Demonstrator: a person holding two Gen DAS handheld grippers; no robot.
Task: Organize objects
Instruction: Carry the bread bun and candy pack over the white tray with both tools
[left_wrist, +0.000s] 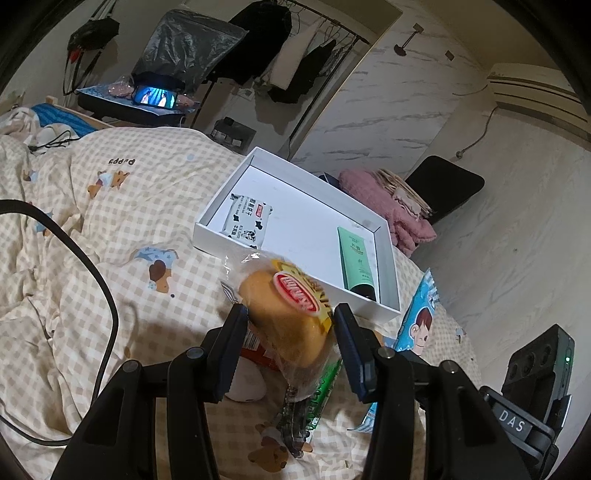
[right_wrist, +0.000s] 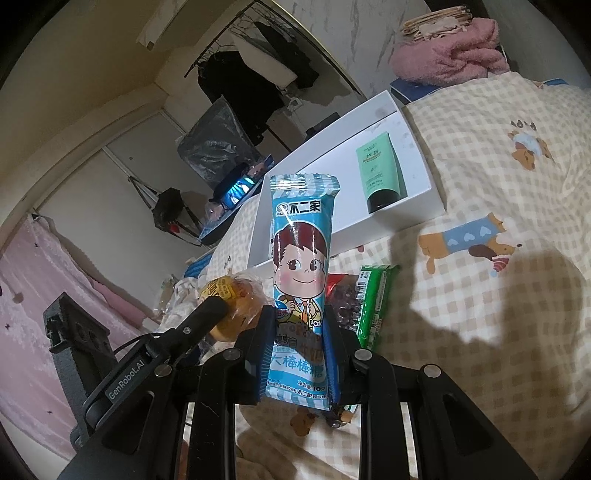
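The right gripper (right_wrist: 294, 354) pinches one blue lollipop packet (right_wrist: 300, 280) upright; the left gripper (left_wrist: 291, 332) squeezes one clear-wrapped golden cake (left_wrist: 286, 317) pointing towards the white box (left_wrist: 388, 254).

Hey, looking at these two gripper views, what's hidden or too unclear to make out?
- Left wrist view: the bun packet held by the left gripper covers most of a red packet.
- Right wrist view: the blue candy packet in the right gripper blocks the near part of the white box.
- Small print on the green tube: too small to read.
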